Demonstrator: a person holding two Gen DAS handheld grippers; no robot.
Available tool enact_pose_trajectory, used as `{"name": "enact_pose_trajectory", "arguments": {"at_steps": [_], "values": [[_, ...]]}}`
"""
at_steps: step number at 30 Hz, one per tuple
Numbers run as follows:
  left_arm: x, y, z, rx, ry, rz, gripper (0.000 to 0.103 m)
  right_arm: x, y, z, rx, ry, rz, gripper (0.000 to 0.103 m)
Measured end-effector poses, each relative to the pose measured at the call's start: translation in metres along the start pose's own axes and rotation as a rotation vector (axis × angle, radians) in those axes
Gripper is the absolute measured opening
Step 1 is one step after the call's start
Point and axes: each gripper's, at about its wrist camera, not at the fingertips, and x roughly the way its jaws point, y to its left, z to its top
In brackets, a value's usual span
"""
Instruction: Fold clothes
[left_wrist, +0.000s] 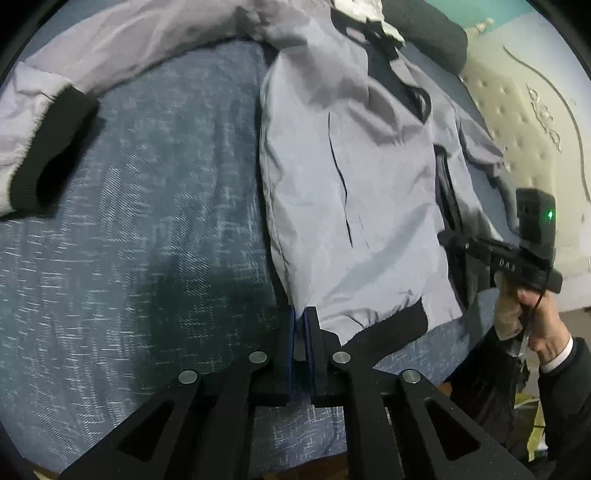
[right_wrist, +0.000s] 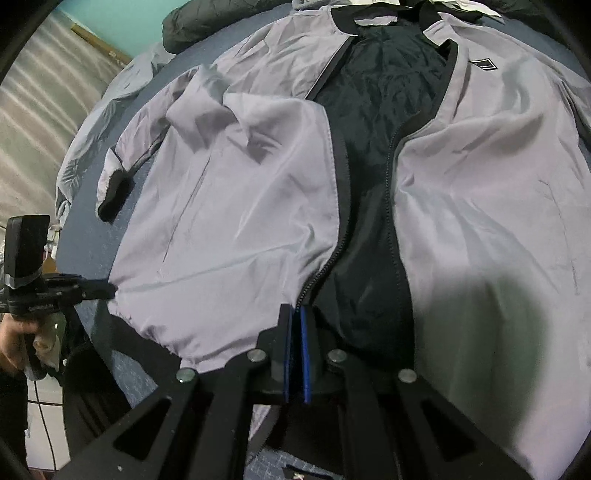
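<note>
A bed covered with a mottled blue blanket (left_wrist: 147, 221) filled most of what we saw, with a cream tufted headboard (left_wrist: 517, 122) off to one side in the left wrist view and a teal wall (right_wrist: 122, 40) behind in the right wrist view. We found no box, basket or bin in either view; the clothes all lay straight on the bed.

The grey jacket (right_wrist: 229, 206) with black cuffs and hem lay spread front-up on the blanket, its zip undone so that the black lining (right_wrist: 373, 184) showed down the middle between the two front panels. One sleeve (left_wrist: 48, 122) stretched away across the blanket, ending in a black cuff. A dark garment (right_wrist: 207, 22) was bunched beyond the collar at the far end of the bed.

Our left tool (left_wrist: 303, 321) had its blue-padded fingers pressed together on the jacket's hem at the outer corner of one front panel. Our right tool (right_wrist: 299, 317) was likewise pressed together, pinching the bottom of the zip edge of that same panel, just beside the lining. Each tool showed in the other's view, held low at the jacket's hem edge, with a hand (left_wrist: 543, 321) wrapped round its handle
</note>
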Motion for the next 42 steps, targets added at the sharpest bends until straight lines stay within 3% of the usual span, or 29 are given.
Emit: {"name": "enact_pose_trajectory", "arguments": {"at_steps": [4,6,10,16,21,31,38,42], "values": [[-0.019,0.002,0.000,0.008,-0.042,0.030,0.007,-0.032,-0.007,0.000,0.008,-0.047,0.021,0.015],[-0.032,0.008,0.003,-0.011,-0.080,0.032,0.007,-0.055,-0.014,-0.005,-0.003,-0.084,0.011,0.031],[-0.042,-0.001,0.016,0.003,-0.142,0.031,0.007,-0.088,-0.029,-0.020,-0.001,-0.117,-0.057,0.031],[-0.040,-0.033,0.031,0.071,-0.204,0.029,0.007,-0.077,-0.024,-0.055,-0.106,-0.025,-0.194,0.034],[-0.030,-0.056,0.034,0.103,-0.241,0.007,0.007,-0.057,-0.023,-0.060,-0.071,-0.010,-0.181,0.039],[-0.017,-0.046,0.028,0.025,-0.342,0.007,0.007,-0.022,-0.024,-0.054,-0.021,0.031,-0.249,0.038],[0.001,-0.032,0.024,-0.015,-0.353,-0.012,0.007,-0.020,-0.020,-0.057,-0.042,0.018,-0.278,0.016],[0.007,-0.031,0.021,0.012,-0.342,-0.022,0.007,-0.036,-0.020,-0.054,-0.024,-0.013,-0.236,0.014]]}}
